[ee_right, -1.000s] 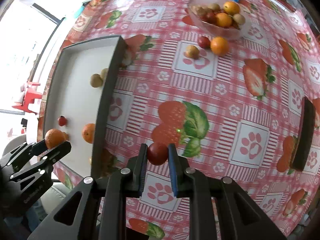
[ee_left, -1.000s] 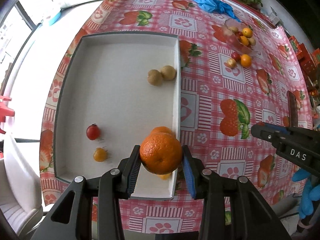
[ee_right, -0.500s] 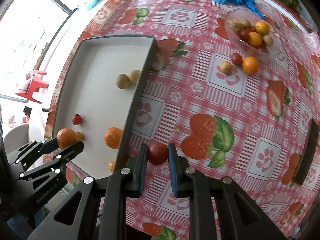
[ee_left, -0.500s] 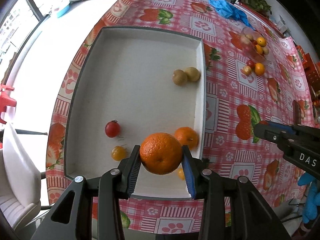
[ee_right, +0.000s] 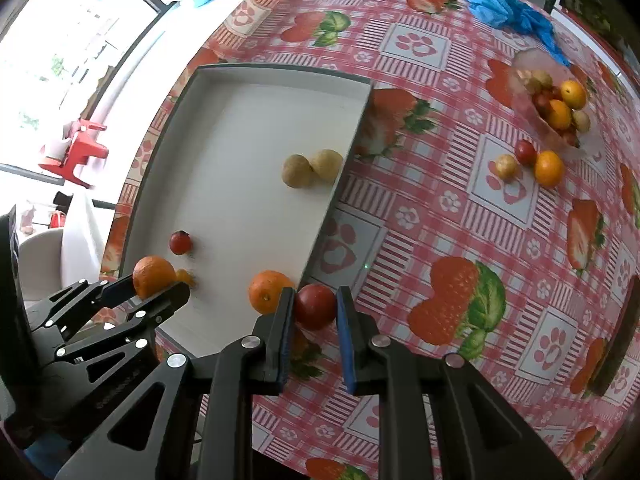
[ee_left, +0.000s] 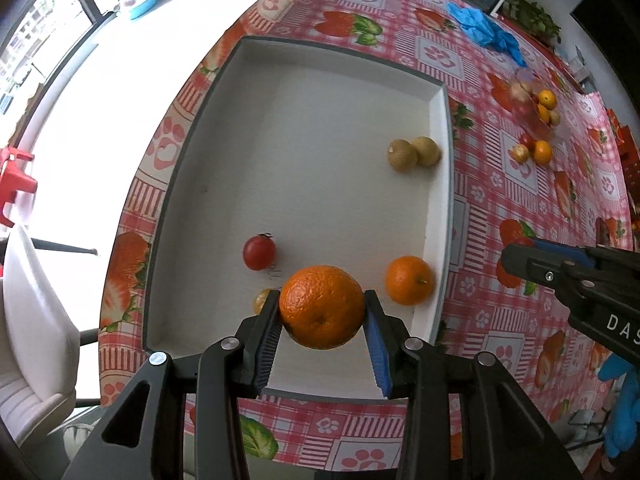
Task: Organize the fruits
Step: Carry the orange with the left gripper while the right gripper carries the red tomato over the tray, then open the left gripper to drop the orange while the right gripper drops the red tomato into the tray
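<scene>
My left gripper (ee_left: pixel 322 316) is shut on a large orange (ee_left: pixel 321 306) and holds it above the near end of the white tray (ee_left: pixel 446 168). In the tray lie a second orange (ee_left: pixel 409 280), a red tomato (ee_left: pixel 259 252), a small yellow tomato (ee_left: pixel 262 299) partly hidden by my finger, and two brown-green fruits (ee_left: pixel 414 153). My right gripper (ee_right: pixel 316 312) is shut on a dark red tomato (ee_right: pixel 315 306) just outside the tray's right wall (ee_right: pixel 340 176), above the tablecloth. The left gripper with its orange (ee_right: pixel 153 277) shows in the right wrist view.
A clear bowl (ee_right: pixel 554 104) of mixed fruit stands at the far right, with an orange (ee_right: pixel 549 168), a red tomato (ee_right: pixel 525 152) and a yellowish fruit (ee_right: pixel 506 166) loose beside it. Blue gloves (ee_right: pixel 506 10) lie at the back. The table edge runs left of the tray.
Both grippers have moved left toward the tray with their fruit still held. The left one now hangs further over the tray; the right one has come up to the tray's right wall.
</scene>
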Motion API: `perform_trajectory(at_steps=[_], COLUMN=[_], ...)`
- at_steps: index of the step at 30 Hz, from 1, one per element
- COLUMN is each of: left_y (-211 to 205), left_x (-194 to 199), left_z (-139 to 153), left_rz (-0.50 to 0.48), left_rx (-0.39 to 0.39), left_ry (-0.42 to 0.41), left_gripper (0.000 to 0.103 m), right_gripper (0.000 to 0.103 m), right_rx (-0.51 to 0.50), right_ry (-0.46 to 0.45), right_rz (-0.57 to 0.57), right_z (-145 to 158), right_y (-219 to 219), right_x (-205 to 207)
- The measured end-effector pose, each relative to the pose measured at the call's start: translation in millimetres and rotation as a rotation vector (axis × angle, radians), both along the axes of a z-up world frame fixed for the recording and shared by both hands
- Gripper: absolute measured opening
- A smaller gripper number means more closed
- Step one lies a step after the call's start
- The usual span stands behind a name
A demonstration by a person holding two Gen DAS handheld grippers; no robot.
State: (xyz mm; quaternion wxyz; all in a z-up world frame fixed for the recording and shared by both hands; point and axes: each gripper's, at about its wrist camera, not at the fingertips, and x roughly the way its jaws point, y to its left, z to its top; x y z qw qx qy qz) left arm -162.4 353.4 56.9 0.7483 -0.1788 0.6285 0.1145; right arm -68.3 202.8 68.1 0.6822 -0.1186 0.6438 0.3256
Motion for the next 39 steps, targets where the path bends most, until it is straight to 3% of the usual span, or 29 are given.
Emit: perform_trajectory(at_steps=[35,39], left_y=[11.2,6.2], left_x=[11.4,12.8], left_z=[-25.3,-25.7], left_rz=[0.009,0.001], left_rx=[0.011,0.019], left_ry=[0.048,0.046], left_gripper=[0.041,0.041], right_gripper=[0.024,0.039], right_rx=[0.001,0.003], right_ry=[0.089,0.093], right_rz=[0.047,0.041], right_z=[-22.8,-22.7], right_y=[57.5,56.1], right_x=[-3.7,-5.1])
